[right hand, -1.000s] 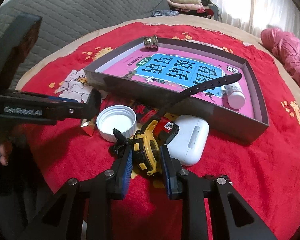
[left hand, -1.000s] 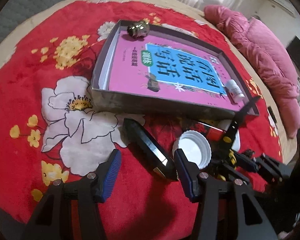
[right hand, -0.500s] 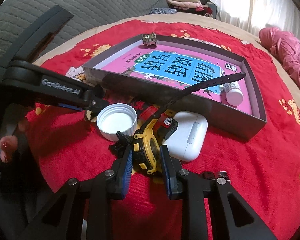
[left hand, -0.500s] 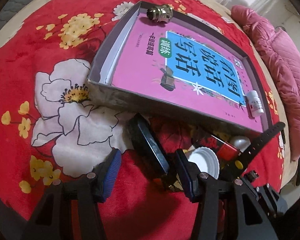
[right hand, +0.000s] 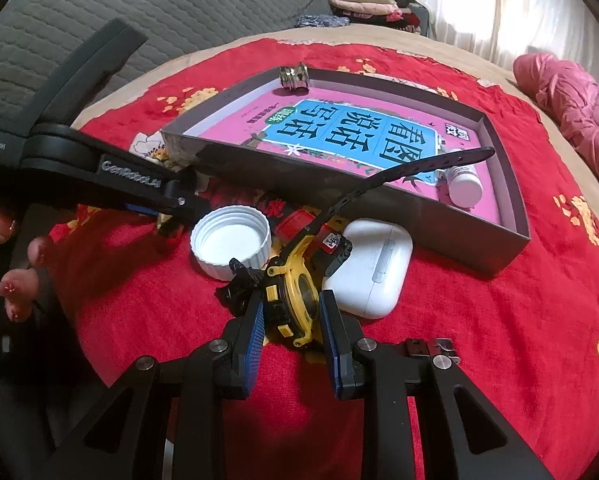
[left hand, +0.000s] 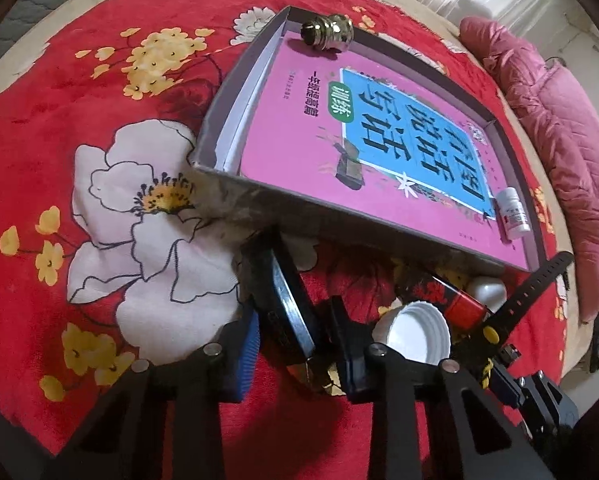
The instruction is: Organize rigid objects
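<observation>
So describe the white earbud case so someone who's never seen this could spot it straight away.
Find the grey tray with the pink book on the red floral blanket. Just outside its near wall lies the earbud case, beside the yellow watch. Unlike the round open white lid nearby, it is a closed, smooth, rounded block.

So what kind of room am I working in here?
Most likely a bedroom: the work surface is a bed under a red floral blanket, with a grey quilted headboard, folded clothes and a pink duvet nearby.
</observation>
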A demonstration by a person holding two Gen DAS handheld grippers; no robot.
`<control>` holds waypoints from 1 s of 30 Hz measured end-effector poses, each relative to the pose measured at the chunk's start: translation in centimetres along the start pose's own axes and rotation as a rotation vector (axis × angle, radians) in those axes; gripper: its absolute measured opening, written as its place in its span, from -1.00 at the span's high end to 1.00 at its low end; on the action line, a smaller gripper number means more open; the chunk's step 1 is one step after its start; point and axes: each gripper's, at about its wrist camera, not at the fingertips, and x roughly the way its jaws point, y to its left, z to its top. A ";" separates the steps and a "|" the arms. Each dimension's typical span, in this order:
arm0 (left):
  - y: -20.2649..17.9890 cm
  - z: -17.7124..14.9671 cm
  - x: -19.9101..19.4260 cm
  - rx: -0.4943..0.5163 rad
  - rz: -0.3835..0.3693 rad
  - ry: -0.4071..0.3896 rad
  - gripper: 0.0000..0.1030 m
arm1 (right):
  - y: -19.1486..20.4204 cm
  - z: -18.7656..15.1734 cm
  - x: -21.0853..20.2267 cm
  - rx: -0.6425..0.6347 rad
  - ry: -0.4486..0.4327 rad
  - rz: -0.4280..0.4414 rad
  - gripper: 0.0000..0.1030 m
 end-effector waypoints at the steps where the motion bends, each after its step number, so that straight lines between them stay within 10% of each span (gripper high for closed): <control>1: 0.1 -0.2 -0.2 0.014 -0.012 -0.007 0.40 | 0.0 0.0 -0.1 0.001 -0.004 -0.001 0.49; 30: -0.3 -2.3 -0.3 0.140 -0.043 -0.054 0.56 | 0.2 -0.5 0.4 -0.015 0.015 -0.036 0.54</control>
